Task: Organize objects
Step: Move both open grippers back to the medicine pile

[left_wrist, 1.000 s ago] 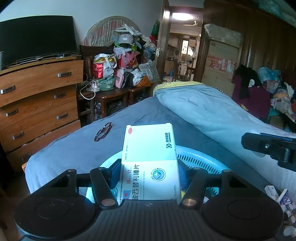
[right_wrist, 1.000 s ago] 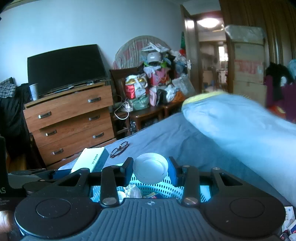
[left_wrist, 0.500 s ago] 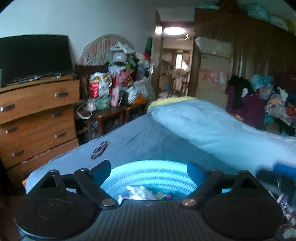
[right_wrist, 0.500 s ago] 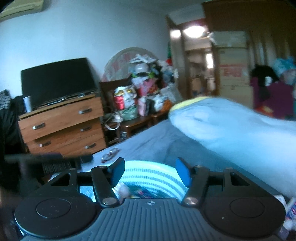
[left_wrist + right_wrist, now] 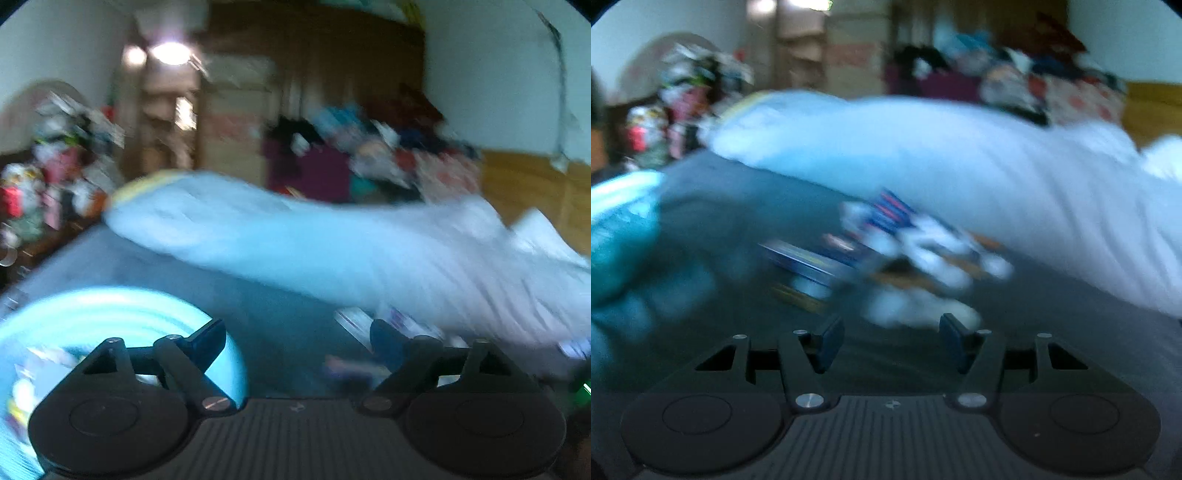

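Ahead of right tongs [image 5: 892,343]: blurred box pile [image 5: 905,251] on bed, apart.

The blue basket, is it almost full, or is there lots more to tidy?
Some things already lie in the blue basket, though blur hides how full it is. Nothing is in hand: the left gripper and right gripper are both open and empty, jaws just narrowed slightly. Still left: a blurry pile of small boxes and packets on the grey bedsheet, just ahead of the right gripper.
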`<state>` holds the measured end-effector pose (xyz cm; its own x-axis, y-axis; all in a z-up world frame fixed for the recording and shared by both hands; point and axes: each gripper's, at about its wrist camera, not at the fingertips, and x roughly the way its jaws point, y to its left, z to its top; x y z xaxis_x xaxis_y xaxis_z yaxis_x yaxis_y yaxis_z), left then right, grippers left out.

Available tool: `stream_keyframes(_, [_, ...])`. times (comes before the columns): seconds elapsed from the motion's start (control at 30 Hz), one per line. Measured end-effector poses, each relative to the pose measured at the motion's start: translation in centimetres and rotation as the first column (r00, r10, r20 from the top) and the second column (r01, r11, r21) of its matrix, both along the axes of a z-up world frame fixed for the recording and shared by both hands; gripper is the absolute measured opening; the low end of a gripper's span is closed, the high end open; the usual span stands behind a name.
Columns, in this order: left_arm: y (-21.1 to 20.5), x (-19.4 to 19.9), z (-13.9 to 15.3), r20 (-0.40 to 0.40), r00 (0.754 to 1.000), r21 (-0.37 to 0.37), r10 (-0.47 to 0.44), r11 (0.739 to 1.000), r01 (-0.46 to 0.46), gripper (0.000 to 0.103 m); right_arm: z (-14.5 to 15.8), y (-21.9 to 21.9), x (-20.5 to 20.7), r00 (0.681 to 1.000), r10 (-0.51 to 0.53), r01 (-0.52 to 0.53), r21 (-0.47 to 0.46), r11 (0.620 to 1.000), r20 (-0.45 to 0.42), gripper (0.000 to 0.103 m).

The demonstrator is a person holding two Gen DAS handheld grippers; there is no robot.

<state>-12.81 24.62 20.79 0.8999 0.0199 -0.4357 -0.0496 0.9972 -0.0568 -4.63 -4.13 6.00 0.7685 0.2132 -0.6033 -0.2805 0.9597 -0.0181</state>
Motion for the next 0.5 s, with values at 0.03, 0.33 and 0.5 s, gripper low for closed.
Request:
stream_keyframes(0.03, [-1.0,0.6,-1.0,-0.032,0.999,-0.012,-0.031,0.999,0.030,0.081,-1.0,-0.9,1.2,1.000,-0.019,0.019,-0.014,1.000,-0.025,0.058])
stream_keyframes(0.33, [-6.5,5.2,-6.8,-0.188,0.965,-0.078,-0.184,0.982,0.172,0.074,-5.2,-1.2,7.6,0.999,0.035,-0.037,-0.063,0.997,-0.039,0.058])
stream_keyframes(0.5, [-8.2,7.2,-8.7,-0.208,0.947,-0.094,-0.243,0.969,0.228,0.074,-5.7,-1.0,9.1,0.997,0.072,-0.073,-0.035,0.997,-0.032,0.042])
